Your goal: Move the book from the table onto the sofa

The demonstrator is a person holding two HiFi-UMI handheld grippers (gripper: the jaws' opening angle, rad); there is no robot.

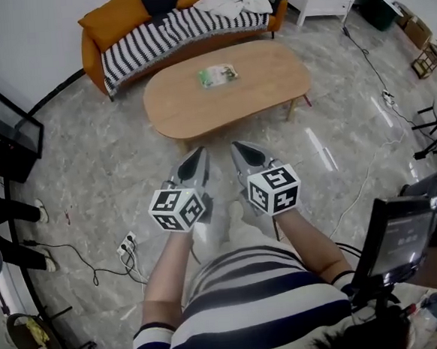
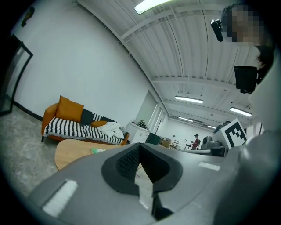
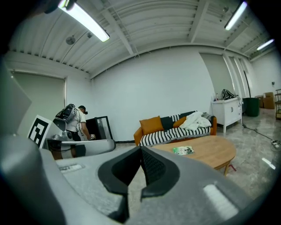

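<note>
Book [image 1: 218, 74] flat on table [image 1: 191, 108], far half, 12 o'clock; sofa [image 1: 164, 33] beyond, 11 o'clock. Left gripper [image 1: 200, 155], right gripper [image 1: 237, 149]: jaws pressed together, empty, side by side, well short of table. Judgement: closed and idle because book not yet within reach.

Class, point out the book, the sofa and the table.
book [image 1: 218, 74], head view, middle of its cover.
sofa [image 1: 177, 30], head view, striped seat cover.
table [image 1: 250, 92], head view, bare wooden top.

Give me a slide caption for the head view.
Shut, empty left gripper and right gripper side by side before the oval wooden table bearing the book, striped sofa beyond.
</note>
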